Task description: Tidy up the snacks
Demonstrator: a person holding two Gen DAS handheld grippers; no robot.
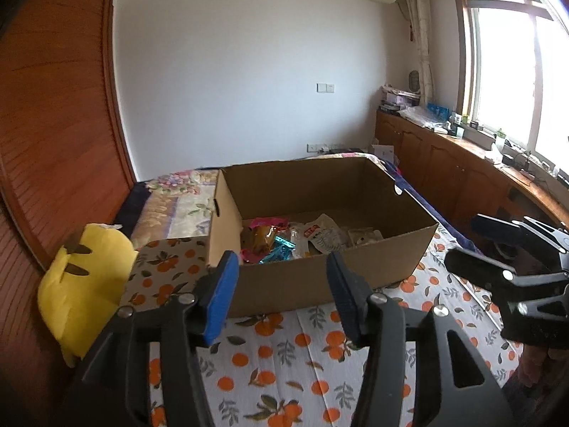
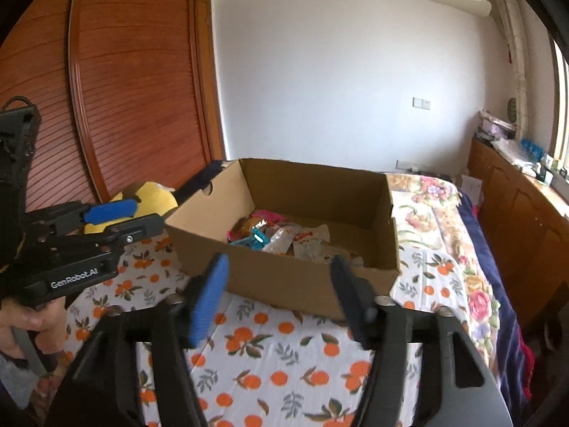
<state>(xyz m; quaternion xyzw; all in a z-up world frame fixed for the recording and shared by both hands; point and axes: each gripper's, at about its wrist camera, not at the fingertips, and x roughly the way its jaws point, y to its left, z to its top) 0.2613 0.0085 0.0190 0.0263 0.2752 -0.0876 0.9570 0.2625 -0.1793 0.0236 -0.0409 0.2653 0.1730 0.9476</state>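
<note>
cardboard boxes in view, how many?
1. The cardboard box sits open on the orange-print cloth, ahead of both grippers, snack packets inside. None seem hidden.

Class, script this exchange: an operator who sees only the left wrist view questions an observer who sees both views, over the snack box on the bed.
Operator: Is anything between the right jaws?
Observer: No. The right gripper is open and empty, and points at the near wall of the cardboard box.
Operator: What is behind my left gripper?
Observer: A hand holds the left gripper by its handle, low on the left, and the gripper's side carries white lettering.
</note>
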